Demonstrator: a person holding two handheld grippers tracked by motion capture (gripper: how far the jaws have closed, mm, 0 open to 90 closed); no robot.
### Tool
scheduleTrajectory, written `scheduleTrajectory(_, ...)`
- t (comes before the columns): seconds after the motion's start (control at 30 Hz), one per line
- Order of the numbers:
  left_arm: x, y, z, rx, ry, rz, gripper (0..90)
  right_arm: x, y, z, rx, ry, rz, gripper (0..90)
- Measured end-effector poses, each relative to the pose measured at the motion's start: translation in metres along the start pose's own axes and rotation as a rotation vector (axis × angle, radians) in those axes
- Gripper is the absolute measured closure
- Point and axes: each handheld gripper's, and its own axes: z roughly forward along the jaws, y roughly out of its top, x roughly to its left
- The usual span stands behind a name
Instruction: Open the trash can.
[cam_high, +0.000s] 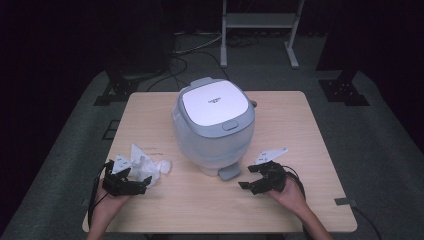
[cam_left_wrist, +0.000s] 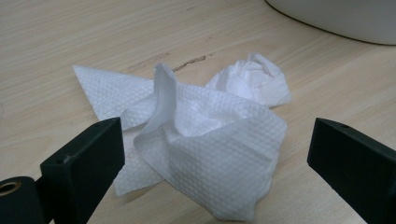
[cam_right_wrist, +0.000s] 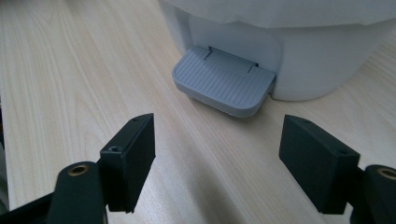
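Note:
A white pedal bin (cam_high: 212, 125) with a grey lid stands in the middle of the wooden table (cam_high: 300, 115). Its grey foot pedal (cam_high: 228, 173) (cam_right_wrist: 223, 85) sticks out at the front. My right gripper (cam_high: 248, 177) (cam_right_wrist: 217, 163) is open, low over the table, just short of the pedal. A crumpled white paper towel (cam_high: 147, 166) (cam_left_wrist: 205, 130) lies at the front left. My left gripper (cam_high: 126, 181) (cam_left_wrist: 215, 168) is open right in front of the towel, its jaws on either side of it without touching.
A white paper scrap (cam_high: 270, 154) lies right of the bin, behind the right gripper. A metal frame (cam_high: 260, 30) and dark stands sit on the floor beyond the table. Cables trail from both grippers off the front edge.

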Motion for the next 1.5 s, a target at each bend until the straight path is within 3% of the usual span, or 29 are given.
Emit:
scheduleTrajectory(0.47, 0.000, 0.001, -0.001, -0.009, 0.001, 0.000, 3.2, 0.006, 0.011, 0.008, 0.000, 0.022, -0.040, 35.3)
scheduleTrajectory(0.7, 0.002, 0.000, -0.002, -0.011, 0.001, -0.010, 3.1, 0.009, 0.015, 0.011, -0.007, 0.029, -0.051, 44.8)
scheduleTrajectory(0.77, 0.001, 0.001, -0.002, -0.012, 0.002, -0.011, 3.2, 0.010, 0.017, 0.012, -0.012, 0.030, -0.054, 54.2)
scheduleTrajectory(0.8, 0.001, 0.001, -0.002, -0.012, 0.002, -0.011, 3.1, 0.010, 0.017, 0.012, -0.012, 0.030, -0.054, 54.2)
scheduleTrajectory(0.87, 0.001, 0.001, -0.002, -0.012, 0.002, -0.009, 3.1, 0.011, 0.021, 0.015, -0.015, 0.024, -0.064, 63.3)
scheduleTrajectory(1.2, 0.004, 0.000, -0.001, -0.004, 0.000, -0.016, 3.2, 0.010, 0.032, 0.032, 0.010, -0.018, -0.070, 79.9)
scheduleTrajectory(1.5, 0.004, 0.000, -0.002, -0.008, 0.001, -0.022, 3.2, 0.011, 0.033, 0.041, 0.002, -0.063, -0.069, 84.6)
